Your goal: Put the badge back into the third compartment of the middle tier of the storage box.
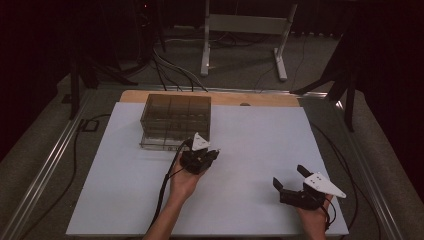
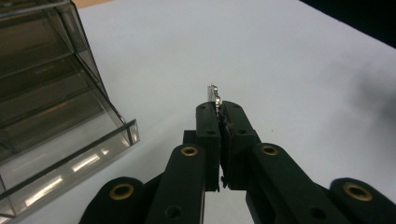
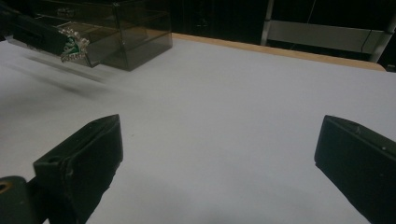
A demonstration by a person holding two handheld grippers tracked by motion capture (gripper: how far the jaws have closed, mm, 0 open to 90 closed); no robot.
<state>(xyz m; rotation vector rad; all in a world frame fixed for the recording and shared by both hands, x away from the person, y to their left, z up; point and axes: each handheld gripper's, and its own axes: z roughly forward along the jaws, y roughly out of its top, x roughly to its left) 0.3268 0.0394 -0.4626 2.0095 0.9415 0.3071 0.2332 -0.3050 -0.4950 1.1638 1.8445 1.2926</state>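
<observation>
A smoky clear plastic drawer box (image 1: 175,116) stands on the white table top (image 1: 260,135), at the back left. Its bottom drawer (image 2: 70,163) is pulled out a little. My left gripper (image 1: 214,153) hovers just in front of the box's right corner, shut on a small silver ornament (image 2: 214,92). In the right gripper view, the ornament (image 3: 72,46) sparkles silver with a green stone, beside the box (image 3: 116,28). My right gripper (image 1: 289,176) is near the front right of the table, open, with nothing between its jaws (image 3: 222,128).
A wooden strip (image 1: 270,99) runs along the table's far edge. A metal frame stand (image 1: 245,30) and cables lie on the floor beyond. Metal rails (image 1: 45,165) flank the table. Bare white surface spreads between the two grippers.
</observation>
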